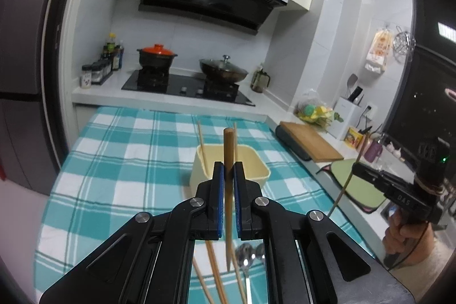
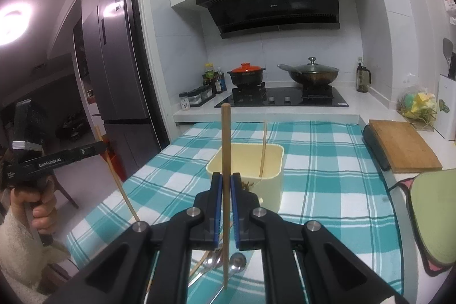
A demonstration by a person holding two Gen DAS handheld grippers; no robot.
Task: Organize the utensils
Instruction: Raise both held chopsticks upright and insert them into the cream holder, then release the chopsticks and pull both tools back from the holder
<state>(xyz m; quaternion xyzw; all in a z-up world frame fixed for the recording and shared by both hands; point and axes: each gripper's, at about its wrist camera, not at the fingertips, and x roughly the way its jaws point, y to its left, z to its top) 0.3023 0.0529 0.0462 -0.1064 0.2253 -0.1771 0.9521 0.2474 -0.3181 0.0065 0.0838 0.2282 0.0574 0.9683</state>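
My left gripper (image 1: pixel 228 165) is shut on a wooden chopstick (image 1: pixel 228 144) that stands nearly upright between its blue pads, above the checked cloth. My right gripper (image 2: pixel 225 177) is shut on a second chopstick (image 2: pixel 225 138), also upright. Each gripper shows in the other's view, the right gripper (image 1: pixel 356 169) at the right and the left gripper (image 2: pixel 98 146) at the left, both gripping a slanted stick. Just beyond both stands a cream container (image 1: pixel 258 161) (image 2: pixel 273 153) with chopsticks (image 1: pixel 203 144) (image 2: pixel 263 150) leaning in it. Spoons (image 1: pixel 247 254) (image 2: pixel 237 261) and loose chopsticks (image 1: pixel 213 267) lie on the cloth below the grippers.
The teal checked cloth (image 2: pixel 327 161) covers the counter. A wooden cutting board (image 2: pixel 404 147) and a green mat (image 2: pixel 433 212) lie to the right. Behind is the stove (image 2: pixel 285 99) with a red-lidded pot (image 2: pixel 246 73) and a wok (image 2: pixel 313 74). A fridge (image 2: pixel 114 61) stands left.
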